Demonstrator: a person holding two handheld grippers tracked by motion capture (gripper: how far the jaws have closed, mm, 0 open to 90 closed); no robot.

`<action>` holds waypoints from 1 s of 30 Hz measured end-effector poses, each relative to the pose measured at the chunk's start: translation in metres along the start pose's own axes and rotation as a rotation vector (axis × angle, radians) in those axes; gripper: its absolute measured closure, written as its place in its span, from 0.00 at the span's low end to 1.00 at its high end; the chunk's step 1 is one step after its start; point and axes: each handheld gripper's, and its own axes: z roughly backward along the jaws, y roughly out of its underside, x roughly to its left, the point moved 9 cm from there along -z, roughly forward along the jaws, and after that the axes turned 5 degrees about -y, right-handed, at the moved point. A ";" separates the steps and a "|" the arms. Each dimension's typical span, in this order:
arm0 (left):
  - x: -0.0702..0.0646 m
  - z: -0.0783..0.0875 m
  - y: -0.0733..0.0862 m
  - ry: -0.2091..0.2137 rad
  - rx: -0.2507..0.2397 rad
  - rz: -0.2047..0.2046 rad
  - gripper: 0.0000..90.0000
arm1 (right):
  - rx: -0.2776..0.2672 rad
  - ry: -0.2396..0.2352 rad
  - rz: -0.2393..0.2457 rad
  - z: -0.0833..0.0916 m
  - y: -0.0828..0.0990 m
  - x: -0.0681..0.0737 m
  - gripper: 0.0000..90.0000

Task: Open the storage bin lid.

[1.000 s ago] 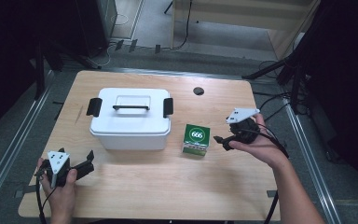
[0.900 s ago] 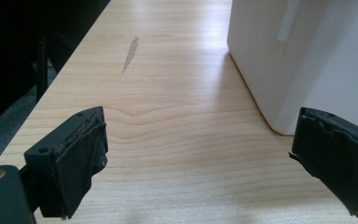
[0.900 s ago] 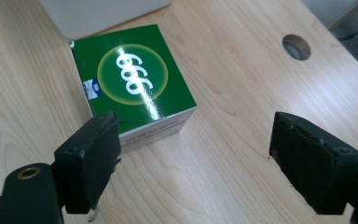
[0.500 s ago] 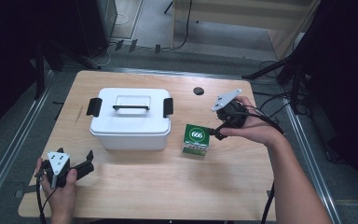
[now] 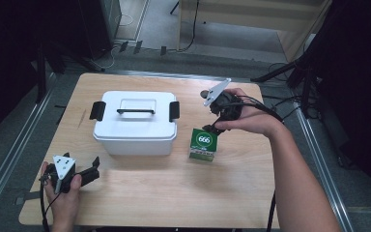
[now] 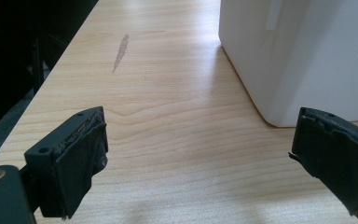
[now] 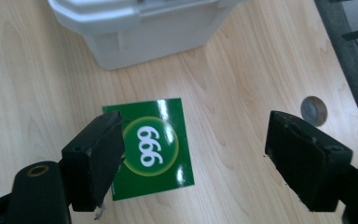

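Note:
A small green box [image 5: 203,143] marked 666 stands on the wooden table [image 5: 174,193], just right of a white lidded container [image 5: 135,128] with black side clasps. My right gripper [image 5: 212,128] hangs tilted above the green box, jaws pointing down at it. In the right gripper view the green box [image 7: 154,144] lies below the wide-apart jaws of the right gripper [image 7: 193,130], which have just closed a little with nothing between them. My left gripper [image 5: 92,171] rests open near the table's front left corner. The left gripper [image 6: 200,135] has bare table between its jaws, facing the container [image 6: 303,51].
A round cable hole [image 7: 313,110] sits in the table behind the green box. Cables trail from the right hand off the table's right edge. A metal rail [image 5: 9,159] runs along the floor at left. Bare tabletop stretches across the front.
The right hand has risen and moved left and back, tilting its gripper down over the green box. The left hand has stayed put.

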 end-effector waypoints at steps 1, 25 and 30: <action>-0.001 0.000 0.000 0.000 -0.002 -0.002 0.05 | 0.000 -0.011 0.000 0.000 -0.003 0.001 0.22; -0.003 -0.002 0.002 -0.016 0.015 -0.033 0.05 | 0.035 -0.037 0.121 -0.021 -0.077 0.019 0.26; -0.002 -0.002 0.001 -0.013 0.016 -0.023 0.05 | 0.045 -0.038 0.147 -0.026 -0.090 0.021 0.31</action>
